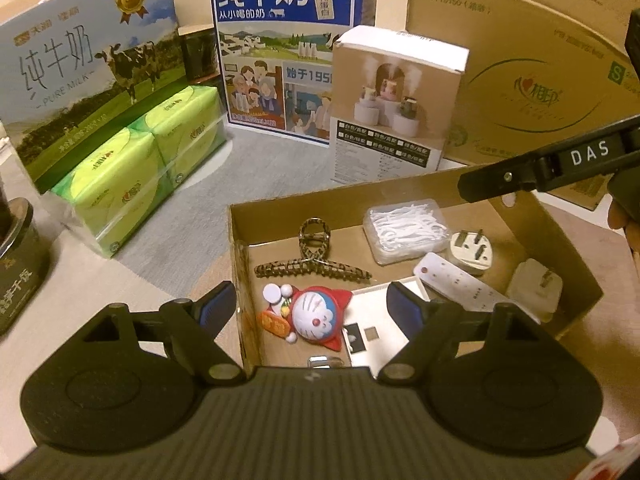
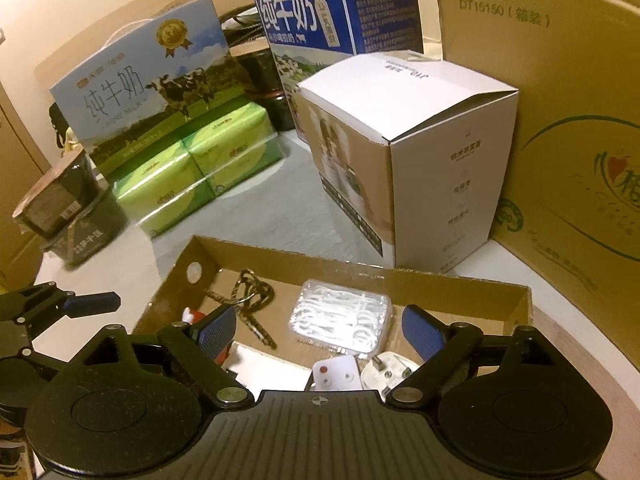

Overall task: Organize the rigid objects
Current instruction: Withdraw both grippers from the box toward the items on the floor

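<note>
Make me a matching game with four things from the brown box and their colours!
Things:
1. hair claw
2. cat toy
3. floss pick case
4. plug

Colours:
A. red, white and blue
B. cream with metal prongs
C. brown leopard spots
D. clear, with white picks inside

Pairs: 1-C, 2-A, 3-D, 4-B

Leopard-print hair claw (image 1: 312, 258) (green tissue packs (image 1: 136, 168))

A home, by the look of it: milk cartons (image 1: 92, 76), green tissue packs (image 1: 148, 176), a humidifier box (image 2: 412, 160) and a large cardboard carton (image 1: 520, 60) crowd a pale bench (image 1: 120, 280).
</note>
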Tool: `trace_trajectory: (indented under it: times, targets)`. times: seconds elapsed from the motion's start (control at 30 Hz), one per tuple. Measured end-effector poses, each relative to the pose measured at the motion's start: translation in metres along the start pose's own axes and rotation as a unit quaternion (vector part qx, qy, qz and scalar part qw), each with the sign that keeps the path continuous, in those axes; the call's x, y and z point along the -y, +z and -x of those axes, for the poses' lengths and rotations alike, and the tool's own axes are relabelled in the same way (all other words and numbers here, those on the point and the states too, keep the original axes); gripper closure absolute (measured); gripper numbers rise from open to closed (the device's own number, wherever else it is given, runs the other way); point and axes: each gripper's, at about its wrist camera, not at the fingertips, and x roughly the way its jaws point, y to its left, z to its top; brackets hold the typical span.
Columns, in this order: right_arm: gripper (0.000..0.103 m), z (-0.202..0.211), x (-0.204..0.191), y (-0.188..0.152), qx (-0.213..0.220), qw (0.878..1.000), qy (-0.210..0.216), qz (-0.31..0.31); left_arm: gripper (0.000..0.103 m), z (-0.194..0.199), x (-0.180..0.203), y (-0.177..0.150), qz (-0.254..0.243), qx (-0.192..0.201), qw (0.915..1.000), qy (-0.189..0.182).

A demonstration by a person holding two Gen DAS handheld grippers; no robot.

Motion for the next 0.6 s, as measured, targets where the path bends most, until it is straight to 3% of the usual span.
trace_trajectory:
  times: [0.6]
  targets:
    - [0.014, 0.093, -0.027, -0.051, 0.014, 1.000, -0.006, 0.006, 0.022, 0.090, 0.043, -0.034, 0.022, 0.023, 0.9994, -0.010]
